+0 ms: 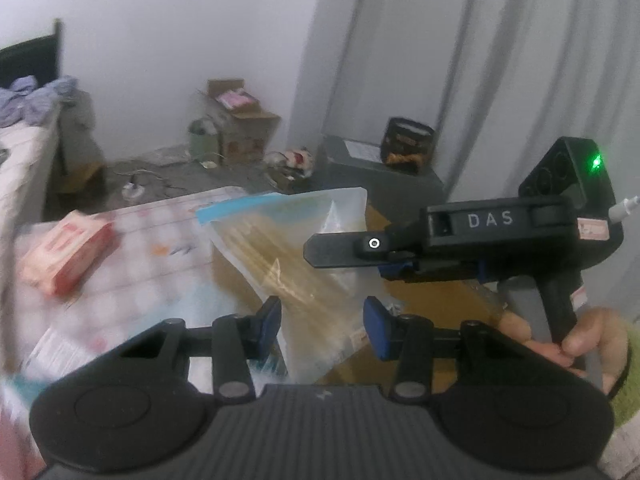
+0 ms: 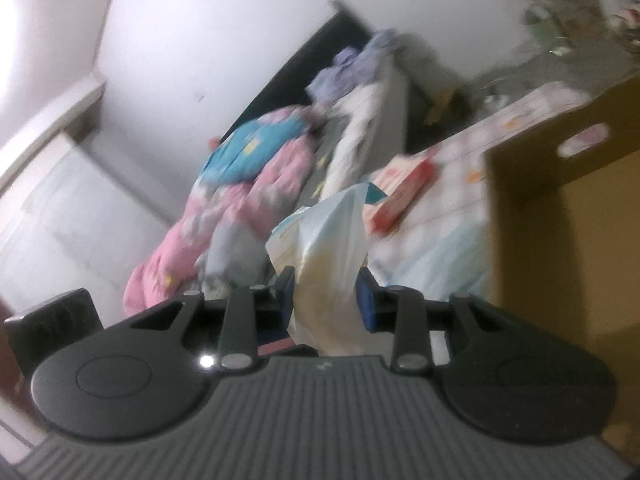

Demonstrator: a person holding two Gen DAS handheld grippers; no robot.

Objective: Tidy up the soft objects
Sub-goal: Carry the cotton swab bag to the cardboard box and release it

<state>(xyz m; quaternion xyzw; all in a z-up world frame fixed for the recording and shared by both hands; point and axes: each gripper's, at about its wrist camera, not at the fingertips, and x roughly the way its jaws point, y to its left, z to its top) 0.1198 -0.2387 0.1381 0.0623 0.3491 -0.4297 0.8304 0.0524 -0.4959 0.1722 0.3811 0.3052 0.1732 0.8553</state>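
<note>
Plastic bag [image 1: 304, 248], translucent with a blue zip strip along its top edge, hangs lifted above the tabletop [image 1: 152, 264], which is covered by a pale checked cloth. The left hand-held gripper [image 1: 322, 326] stands at a middling width with the bag's lower part between its blue pads; blur hides whether the pads actually press on it, so I cannot tell if it grips. The right hand-held gripper [image 2: 325, 300] is narrow and closed on the bag [image 2: 328, 248], whose bunched film is pinched between its pads and rises in front of them. In the left wrist view the right hand-held gripper [image 1: 320, 250] shows from the side, held by a hand [image 1: 576, 340] in a green sleeve.

A pink and white box [image 1: 66, 256] lies on the tabletop to the left of the bag. An open cardboard box [image 2: 560, 248] with a handle cut-out stands just beside the bag on the right and fills that side of the right wrist view. Beyond the tabletop, a bed [image 2: 360, 128] carries a pink and blue quilt [image 2: 240, 184] and crumpled clothes [image 2: 352, 68]. Cartons [image 1: 236, 120] and scattered litter sit on the floor by the wall, near a grey cabinet [image 1: 380, 172] and grey curtains [image 1: 500, 80].
</note>
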